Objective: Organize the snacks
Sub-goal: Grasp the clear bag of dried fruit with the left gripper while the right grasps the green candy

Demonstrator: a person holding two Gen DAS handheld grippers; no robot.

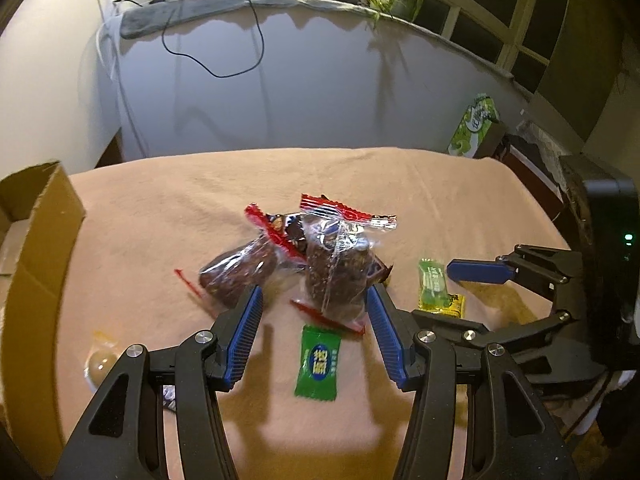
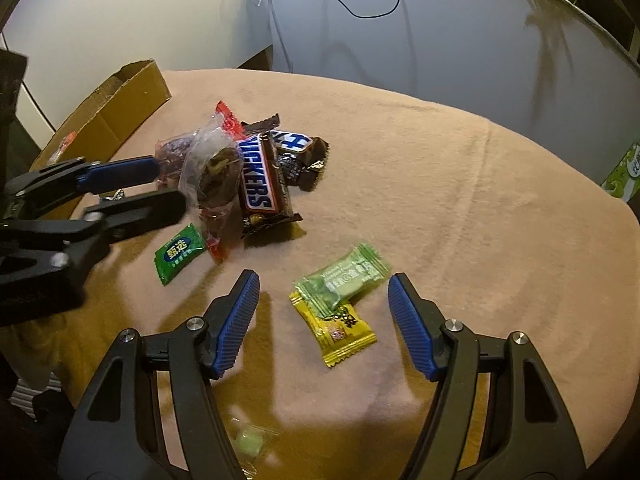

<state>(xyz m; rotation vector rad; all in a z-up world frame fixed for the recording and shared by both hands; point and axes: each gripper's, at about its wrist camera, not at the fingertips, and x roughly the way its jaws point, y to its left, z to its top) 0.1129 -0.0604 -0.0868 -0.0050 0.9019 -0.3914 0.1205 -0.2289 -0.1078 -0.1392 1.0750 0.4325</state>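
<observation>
A pile of snacks lies mid-table: two clear red-edged packs of dark dried fruit (image 1: 336, 264) (image 2: 212, 172) and Snickers bars (image 2: 260, 184). My left gripper (image 1: 314, 294) is open, its fingers on either side of the near end of the fruit packs; it also shows in the right wrist view (image 2: 160, 184). A green candy (image 1: 319, 364) (image 2: 180, 254) lies just below it. My right gripper (image 2: 322, 284) is open around a light green candy (image 2: 344, 280) that overlaps a yellow candy (image 2: 340, 330). Both candies show in the left wrist view (image 1: 434, 288).
A pink cloth (image 2: 440, 200) covers the table. An open cardboard box (image 1: 36, 240) (image 2: 116, 108) stands at the left edge. A clear jelly cup (image 1: 100, 364) lies front left. A small green sweet in clear wrap (image 2: 248, 440) lies at the near edge. A green carton (image 1: 472, 124) stands off the table, far right.
</observation>
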